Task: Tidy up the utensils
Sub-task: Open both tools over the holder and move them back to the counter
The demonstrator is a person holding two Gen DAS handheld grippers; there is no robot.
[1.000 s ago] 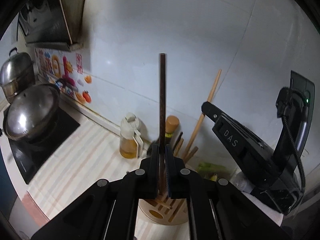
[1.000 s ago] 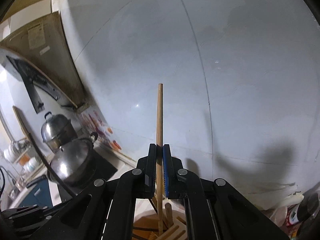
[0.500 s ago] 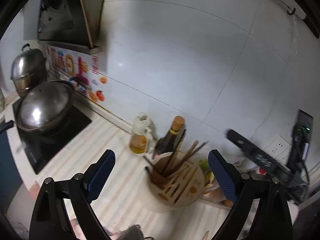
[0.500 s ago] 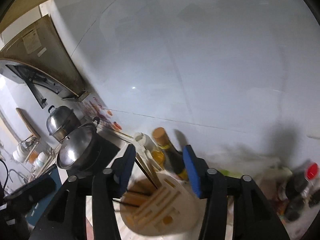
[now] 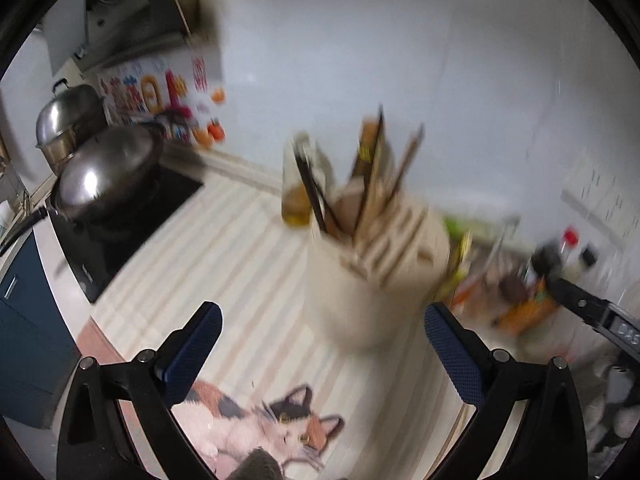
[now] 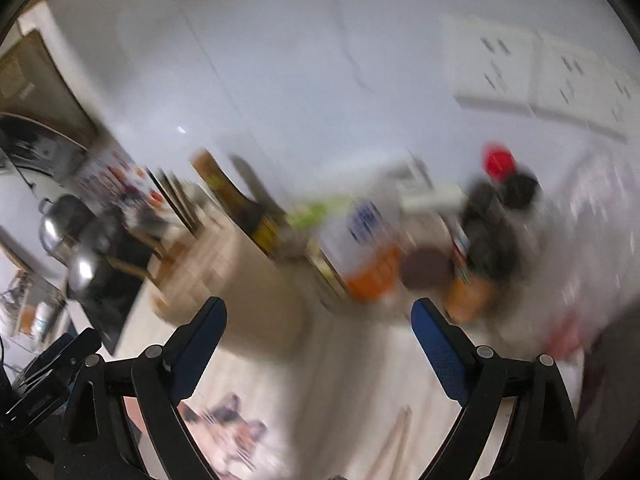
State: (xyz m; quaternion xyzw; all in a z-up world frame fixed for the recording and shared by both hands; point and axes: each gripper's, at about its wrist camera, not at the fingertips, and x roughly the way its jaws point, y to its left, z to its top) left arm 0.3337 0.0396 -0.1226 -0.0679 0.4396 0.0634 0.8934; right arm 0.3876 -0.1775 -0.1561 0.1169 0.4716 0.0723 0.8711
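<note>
Behind the utensil holder, against the white tiled wall: an oil bottle and a dark sauce bottle, half hidden by the sticks. Standing in the holder's open well, a handful of chopsticks, dark and pale, leaning outward in a fan, presumably because the well is wide and the sticks loose. Beside that well, on the holder's slanted top, a row of narrow slots, seemingly unfilled, though motion blur forbids certainty. Left of the holder, across the striped bench: a black cooktop carrying a lidded wok, with a steel pot behind it. Right of the holder: a crowd of condiment jars, one red-capped, too smeared to name further. In front of the holder, low in the left wrist view: left gripper, fingers spread wide, nothing between the blue pads. Nearer the jars, in the right wrist view: right gripper, likewise spread and empty. On the bench in front of the holder, a cat-print mat; further right, at the bottom edge of the right wrist view, a pale wooden stick, probably another chopstick awaiting collection and a likely next target. Blur on both views, so fine contact details beyond judging.
</note>
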